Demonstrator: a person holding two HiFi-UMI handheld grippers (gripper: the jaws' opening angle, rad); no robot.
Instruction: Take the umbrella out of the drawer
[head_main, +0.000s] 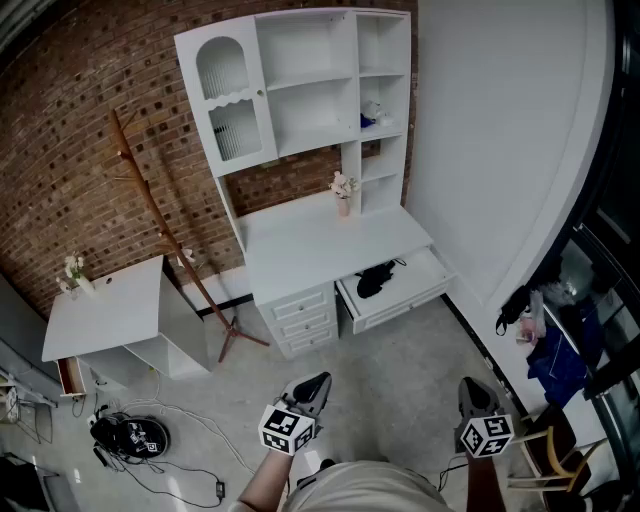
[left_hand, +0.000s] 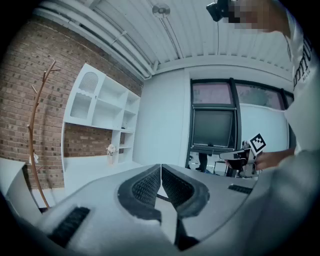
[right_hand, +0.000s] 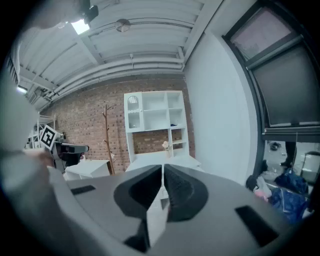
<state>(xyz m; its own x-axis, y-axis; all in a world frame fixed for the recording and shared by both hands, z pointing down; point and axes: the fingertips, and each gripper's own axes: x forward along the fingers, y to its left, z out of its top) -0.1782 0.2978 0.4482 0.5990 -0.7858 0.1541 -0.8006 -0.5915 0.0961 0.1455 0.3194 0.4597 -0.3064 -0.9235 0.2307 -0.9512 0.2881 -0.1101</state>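
A black folded umbrella (head_main: 375, 279) lies in the open drawer (head_main: 404, 299) of a white desk (head_main: 310, 245) with a shelf unit on top. Both grippers are held far short of it, low in the head view over the floor. My left gripper (head_main: 318, 381) (left_hand: 161, 167) is shut, its ribbed pads together with nothing between them. My right gripper (head_main: 472, 386) (right_hand: 163, 167) is also shut and empty. Each points towards the desk. The left gripper view does not show the drawer.
A wooden coat stand (head_main: 165, 225) leans left of the desk, beside a small white table (head_main: 105, 310). A black bag (head_main: 130, 435) and cables lie on the floor at the left. Clothes and clutter (head_main: 555, 345) sit along the right wall. A small vase (head_main: 344, 190) stands on the desk.
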